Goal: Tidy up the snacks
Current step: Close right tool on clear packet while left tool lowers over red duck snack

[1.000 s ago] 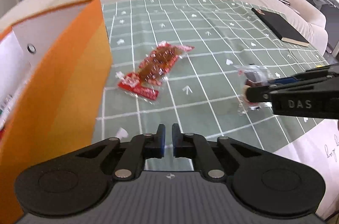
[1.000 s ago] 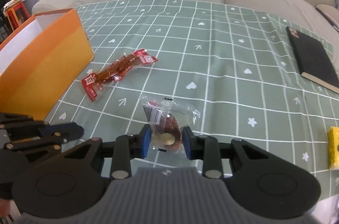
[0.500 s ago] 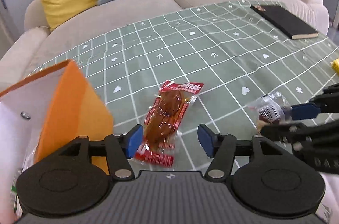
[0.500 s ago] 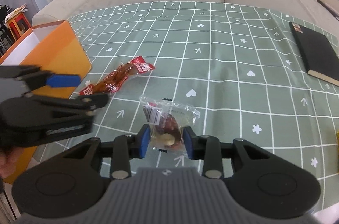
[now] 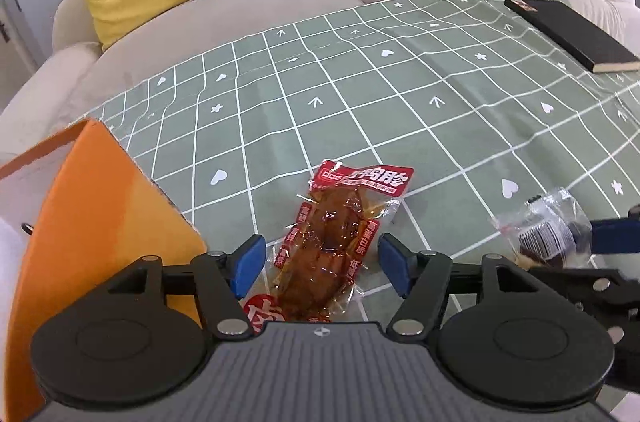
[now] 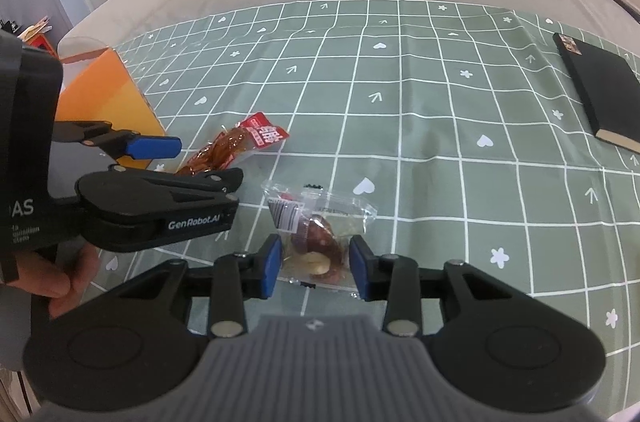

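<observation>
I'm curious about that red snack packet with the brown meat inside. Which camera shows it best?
The left wrist view: the red snack packet lies close up between the open fingers of the left gripper, its printed label readable. The right wrist view shows it smaller and farther off, partly hidden behind that gripper.

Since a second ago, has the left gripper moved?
Yes. The left gripper has swung away from the orange box toward the red snack, and its jaws, shut before, now stand open on either side of it.
</observation>
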Demonstrator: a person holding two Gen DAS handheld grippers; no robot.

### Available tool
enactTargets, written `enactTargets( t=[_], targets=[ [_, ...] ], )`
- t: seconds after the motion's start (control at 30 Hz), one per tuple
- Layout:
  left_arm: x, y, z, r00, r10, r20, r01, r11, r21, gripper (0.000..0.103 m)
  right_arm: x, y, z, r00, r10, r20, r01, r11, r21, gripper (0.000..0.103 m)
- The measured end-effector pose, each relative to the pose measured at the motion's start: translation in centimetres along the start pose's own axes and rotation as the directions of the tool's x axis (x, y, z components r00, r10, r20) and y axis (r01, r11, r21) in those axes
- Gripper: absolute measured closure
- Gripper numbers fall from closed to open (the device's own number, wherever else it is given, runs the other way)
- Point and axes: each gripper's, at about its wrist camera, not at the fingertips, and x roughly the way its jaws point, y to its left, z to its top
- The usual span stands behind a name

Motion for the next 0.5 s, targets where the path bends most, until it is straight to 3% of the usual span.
enactTargets(
  t=[0.03,0.07,0.17,0.3,0.5],
  targets=[
    [0.0,0.2,0.0,1.0,-0.011,-0.001,0.011,1.0,-0.014,0.032,0.0,0.0,0.0,1.0,0.001,0.001,-0.001,1.0,0.002,0.067],
    [0.0,0.4,-0.1,1.0,-0.027,-0.002,0.027,0.999,-0.029,0.046,0.1,0.0,0.0,1.0,0.001,0.002,-0.001,1.0,0.003,0.067],
    [-0.4,0.6,-0.3,0.999,-0.035,-0.011,0.034,0.998,-0.05,0.059,0.0,0.0,-0.2,1.0,0.001,0.003,-0.001,1.0,0.002,0.068],
    [-1.3,-0.1,-1.0,1.0,-0.017,-0.008,0.017,1.0,-0.003,0.063,0.0,0.2,-0.2,1.0,-0.004,0.001,0.004,1.0,-0.011,0.069],
    [-3.1,-0.2,-2.2,0.999,-0.027,-0.023,0.026,0.998,-0.062,0.067,-0.4,1.0,-0.5,1.0,-0.008,-0.014,0.007,0.999,-0.048,0.071]
  ],
)
